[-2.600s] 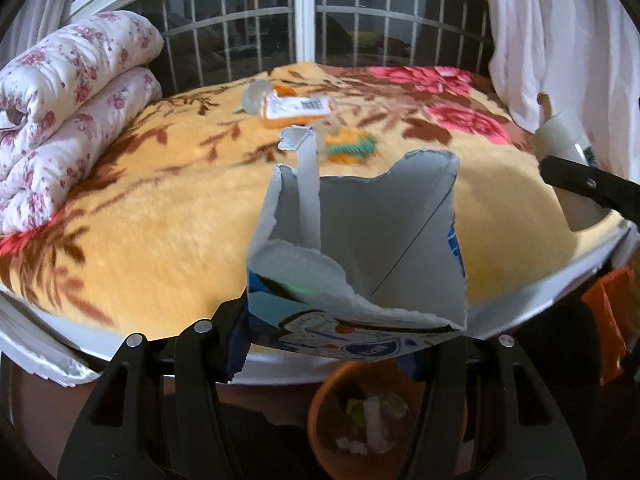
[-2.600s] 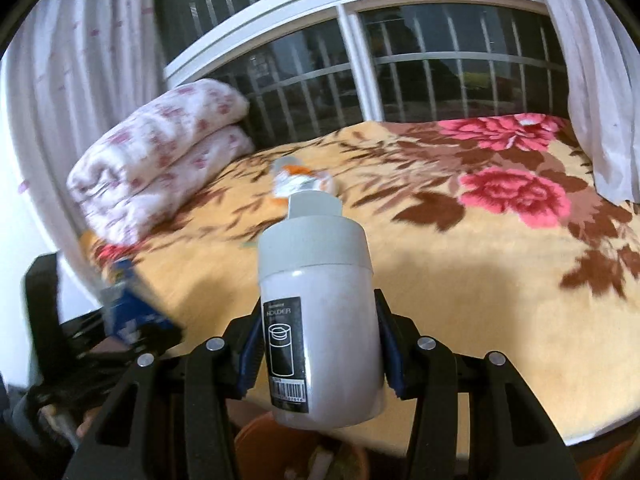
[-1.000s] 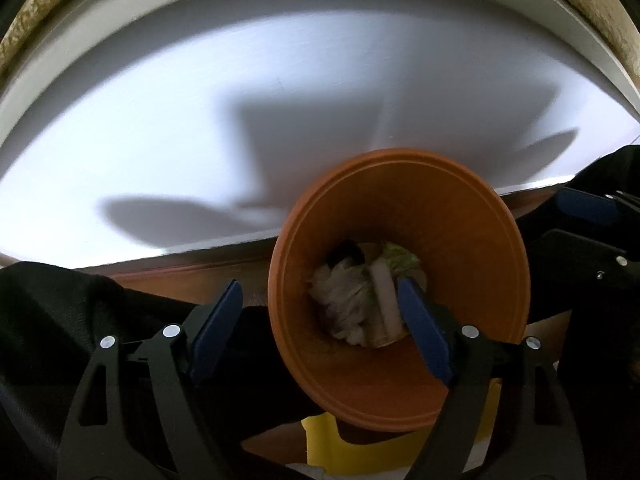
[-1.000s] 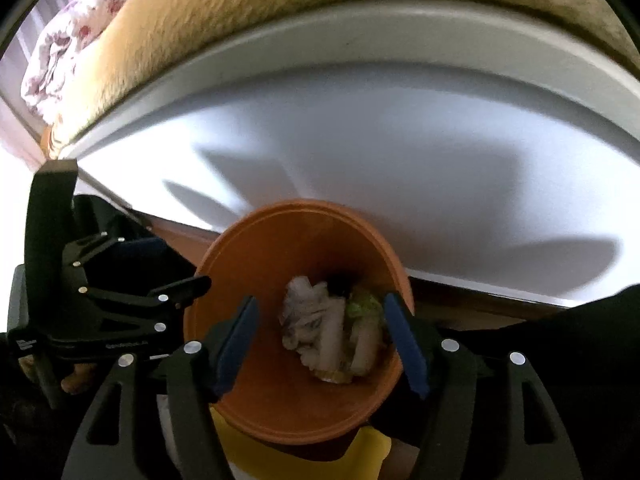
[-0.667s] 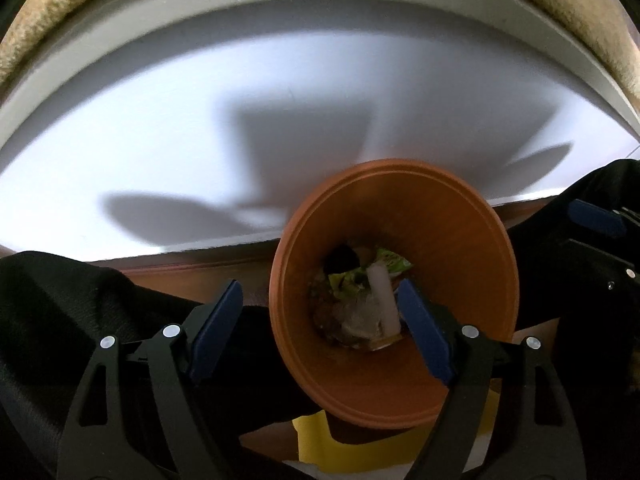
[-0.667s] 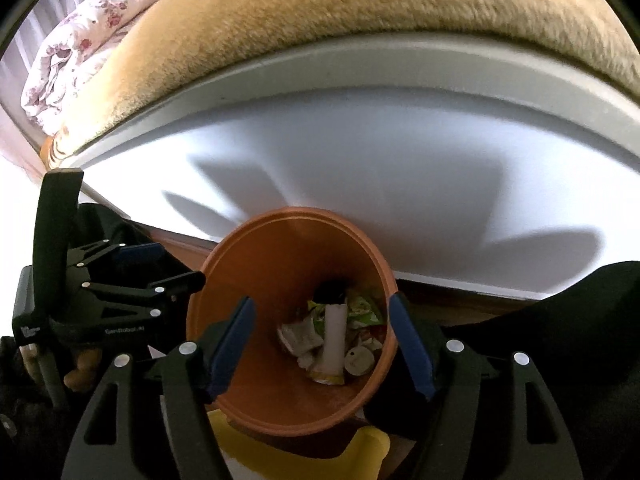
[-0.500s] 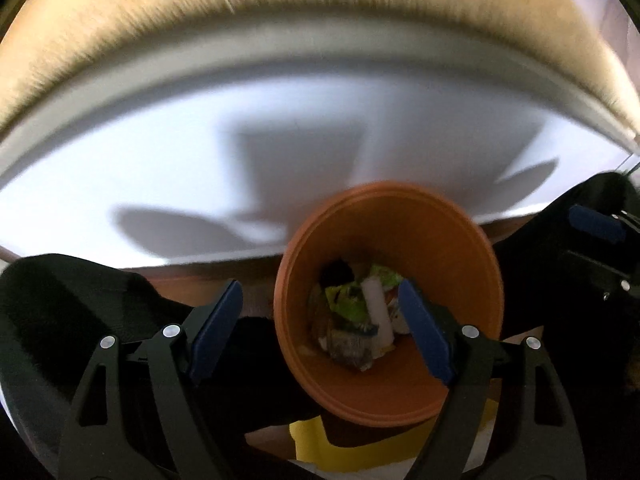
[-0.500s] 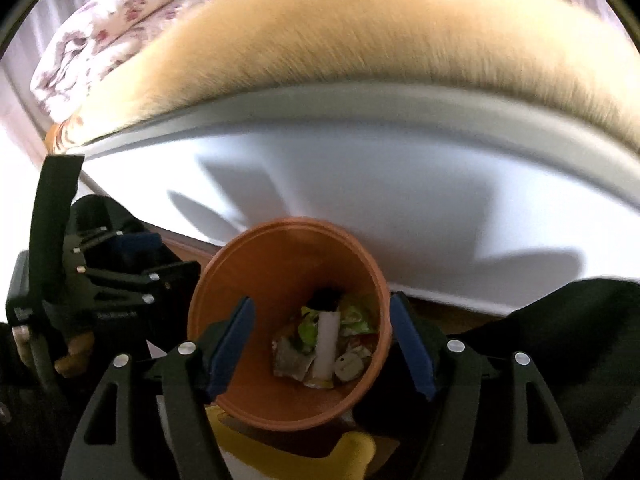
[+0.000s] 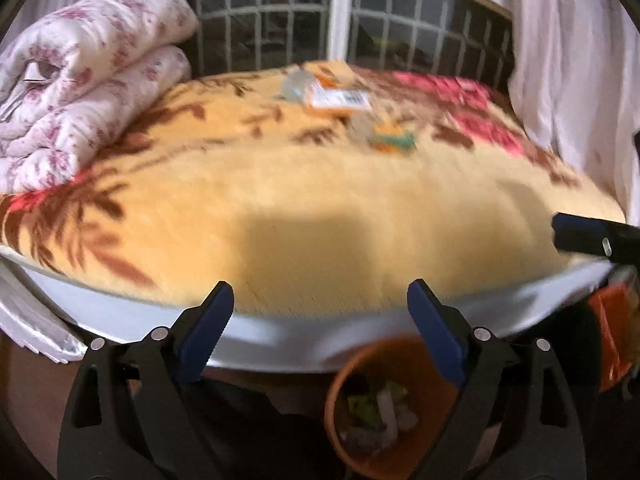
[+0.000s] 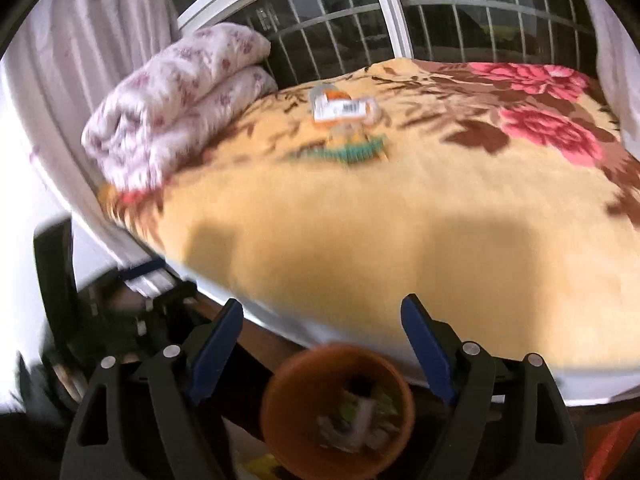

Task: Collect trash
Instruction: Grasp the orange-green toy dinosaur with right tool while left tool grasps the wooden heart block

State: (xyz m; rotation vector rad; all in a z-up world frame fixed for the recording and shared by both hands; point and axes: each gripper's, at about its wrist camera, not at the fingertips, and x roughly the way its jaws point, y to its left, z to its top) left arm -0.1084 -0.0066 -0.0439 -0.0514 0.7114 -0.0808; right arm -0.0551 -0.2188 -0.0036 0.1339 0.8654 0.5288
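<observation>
- Trash left: orange packet [image 9: 338, 98] with white barcode label, far side of the blanket [image 9: 304, 216], near the window [image 9: 340, 16]. A green-yellow wrapper [image 10: 352, 151] lies just nearer; a clear scrap [image 9: 296, 84] touches the packet (blurred, material uncertain).
- Handling, judged: all light, thin, crinkly; likely slippery film. Soft pile underneath gives way, so pinch a raised edge or corner, not the flat face.
- Left gripper [image 9: 320, 306]: jaws spread, nothing between.
- Right gripper [image 10: 322, 318]: jaws spread, empty.
- Bin [image 10: 280, 412], orange, on floor below bed edge, part-filled.
- Folded quilt [image 9: 80, 92] at left, well apart from trash.
</observation>
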